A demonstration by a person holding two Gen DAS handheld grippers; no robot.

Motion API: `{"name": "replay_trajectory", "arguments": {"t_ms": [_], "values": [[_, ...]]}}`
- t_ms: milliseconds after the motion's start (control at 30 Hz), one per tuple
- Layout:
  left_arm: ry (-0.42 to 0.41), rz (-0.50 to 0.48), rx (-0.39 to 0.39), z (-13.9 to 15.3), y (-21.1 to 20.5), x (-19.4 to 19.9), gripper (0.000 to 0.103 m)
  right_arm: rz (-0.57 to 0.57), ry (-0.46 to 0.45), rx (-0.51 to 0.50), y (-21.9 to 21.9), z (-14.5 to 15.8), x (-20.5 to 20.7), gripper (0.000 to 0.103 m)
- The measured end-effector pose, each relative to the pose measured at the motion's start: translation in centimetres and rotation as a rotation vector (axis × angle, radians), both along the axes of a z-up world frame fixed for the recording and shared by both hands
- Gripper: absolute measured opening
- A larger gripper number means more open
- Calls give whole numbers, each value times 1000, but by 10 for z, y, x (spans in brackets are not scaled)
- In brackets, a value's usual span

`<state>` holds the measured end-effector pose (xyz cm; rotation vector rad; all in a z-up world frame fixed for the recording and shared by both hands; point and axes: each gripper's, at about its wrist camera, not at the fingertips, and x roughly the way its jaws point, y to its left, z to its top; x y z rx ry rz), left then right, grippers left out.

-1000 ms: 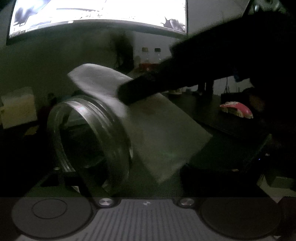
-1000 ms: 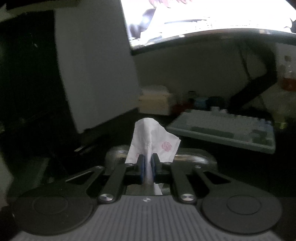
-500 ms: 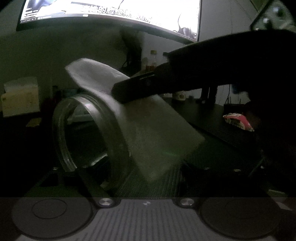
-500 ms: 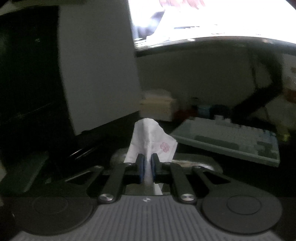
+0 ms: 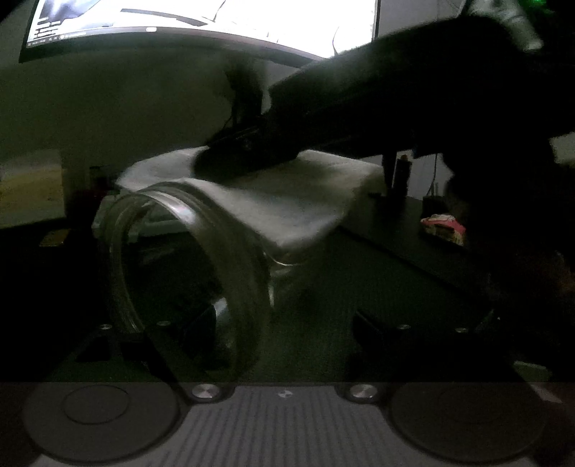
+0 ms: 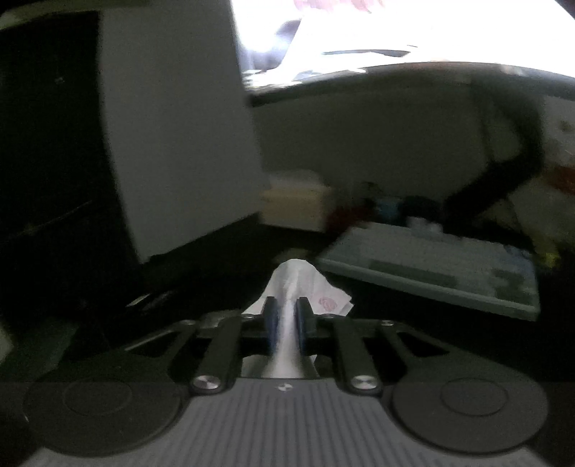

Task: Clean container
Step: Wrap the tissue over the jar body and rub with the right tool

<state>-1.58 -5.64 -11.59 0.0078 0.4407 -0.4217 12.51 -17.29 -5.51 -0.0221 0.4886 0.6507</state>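
Note:
A clear glass jar lies on its side between my left gripper's fingers, its open mouth facing left. My left gripper is shut on the jar. My right gripper is shut on a white tissue with a small red print. In the left wrist view the right gripper comes in from the upper right and presses the tissue flat on top of the jar's side.
A lit monitor hangs above the dark desk. A pale keyboard lies to the right, a tissue box behind, a large pale panel on the left. A pink-and-white packet lies at the right.
The right gripper has swung the tissue from hanging down beside the jar to lying flat over its top. The jar has stayed in my left gripper.

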Motion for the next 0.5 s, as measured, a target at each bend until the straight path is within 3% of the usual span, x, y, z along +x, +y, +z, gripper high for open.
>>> {"name": "replay_trajectory", "arguments": {"t_ms": [67, 100, 233, 300, 400, 500], "values": [[0, 1, 3, 1, -1, -2, 82, -127, -16, -58, -4, -3, 10, 15], [-1, -1, 5, 1, -2, -2, 82, -131, -34, -70, -3, -5, 8, 12], [-1, -10, 2, 3, -5, -6, 82, 15, -138, -68, 10, -8, -28, 9], [1, -18, -4, 3, -5, -5, 82, 138, -94, 8, 12, -3, -38, 9], [3, -21, 7, 4, -11, -10, 82, 206, -2, 85, 6, 0, -33, 9], [6, -24, 6, 6, -14, -17, 82, 78, -24, 11, 1, 0, -20, 9]]}}
